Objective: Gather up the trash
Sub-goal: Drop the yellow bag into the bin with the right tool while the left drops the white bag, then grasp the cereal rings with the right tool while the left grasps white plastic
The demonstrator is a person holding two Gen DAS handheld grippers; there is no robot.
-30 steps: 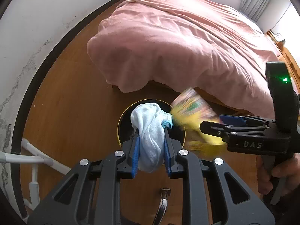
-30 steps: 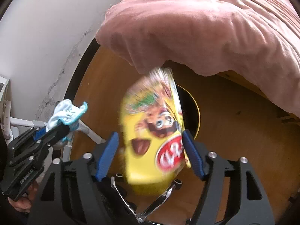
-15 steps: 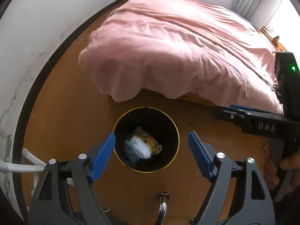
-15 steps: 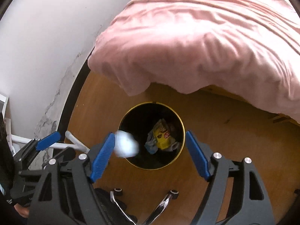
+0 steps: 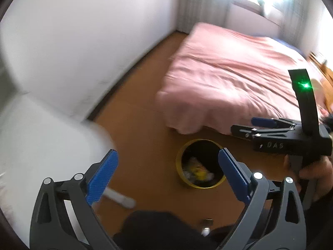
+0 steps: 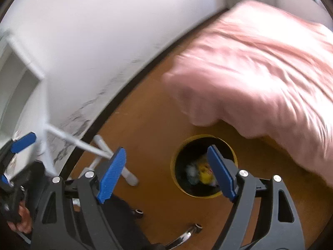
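Observation:
A round black bin with a yellow rim stands on the wooden floor by the bed corner. Inside it lie a yellow snack packet and a pale crumpled cloth. My left gripper hangs high above the floor to the bin's left, its jaws opening wide with nothing between them. My right gripper is also well above the bin, jaws opening and empty. Each shows from the side in the other's view: the right gripper, held by a hand, and the left gripper.
A bed under a pink cover fills the right. A white wall runs along the left, with white tube legs at its foot. A black chair base with chrome legs lies below the grippers. Both views are motion-blurred.
The left gripper let go of the white cloth and the right of the yellow packet; both now lie in the bin. Both grippers opened, rose and tipped up toward the room.

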